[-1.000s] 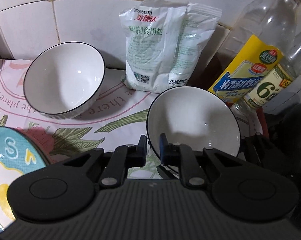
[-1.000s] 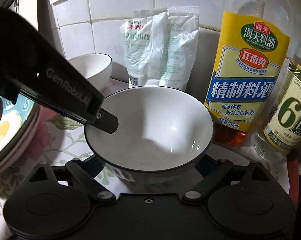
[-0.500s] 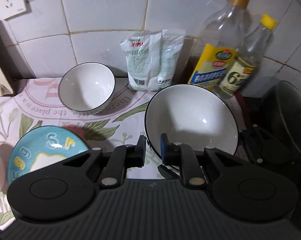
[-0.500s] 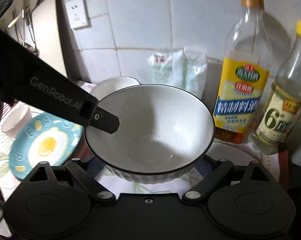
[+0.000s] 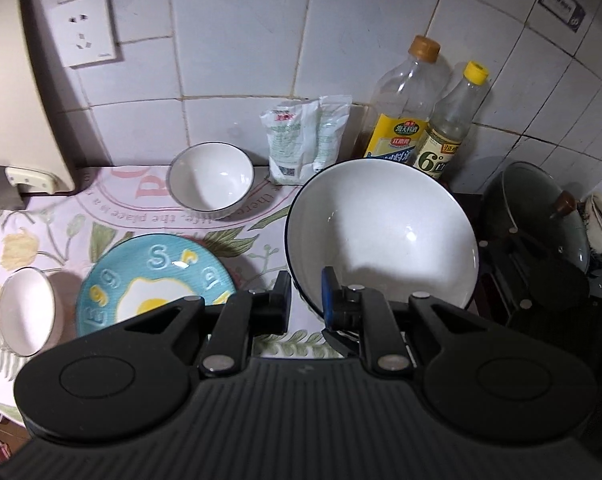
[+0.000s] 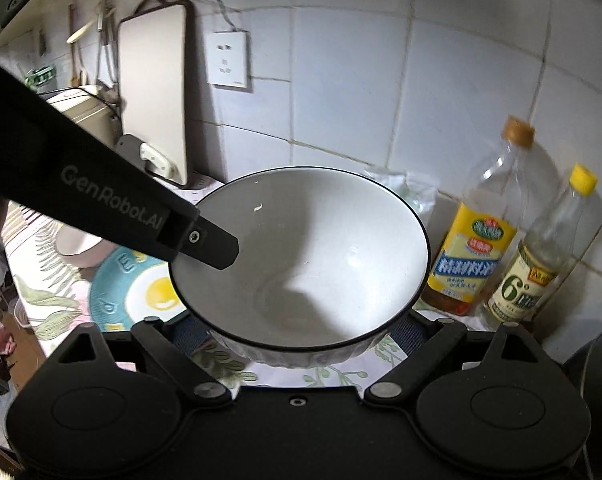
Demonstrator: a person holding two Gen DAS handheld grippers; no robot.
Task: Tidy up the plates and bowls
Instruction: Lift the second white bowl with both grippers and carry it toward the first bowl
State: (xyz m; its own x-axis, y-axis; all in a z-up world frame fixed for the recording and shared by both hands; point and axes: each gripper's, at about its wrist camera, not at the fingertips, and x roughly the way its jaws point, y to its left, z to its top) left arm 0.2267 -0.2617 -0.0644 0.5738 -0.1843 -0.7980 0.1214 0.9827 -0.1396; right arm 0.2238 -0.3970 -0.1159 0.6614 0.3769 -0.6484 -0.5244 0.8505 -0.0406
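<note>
The left tongs (image 5: 305, 296) are nearly closed, pinching the near rim of the large white bowl (image 5: 381, 236) with one finger inside and one outside. The right tongs (image 6: 297, 328) are spread wide around the same bowl's underside, their fingers mostly hidden beneath it, so whether they press on it I cannot tell. The bowl (white, with a thin dark rim) sits tilted, above the floral tabletop (image 5: 45, 224), in front of the two bottles.

On the tabletop, a smaller white bowl (image 5: 212, 179) with the same dark rim stands near the tiled wall, just left of a white salt packet (image 5: 301, 144). A blue plate (image 5: 157, 280) with a fried-egg design lies nearer the camera, and a small white cup (image 5: 25, 310) rests to its left. A yellow-labelled cooking-wine bottle (image 5: 401, 120) and a vinegar bottle (image 5: 447, 136) with a yellow cap stand touching each other against the wall. A glass-lidded pan (image 5: 541, 212) sits at the right.
</note>
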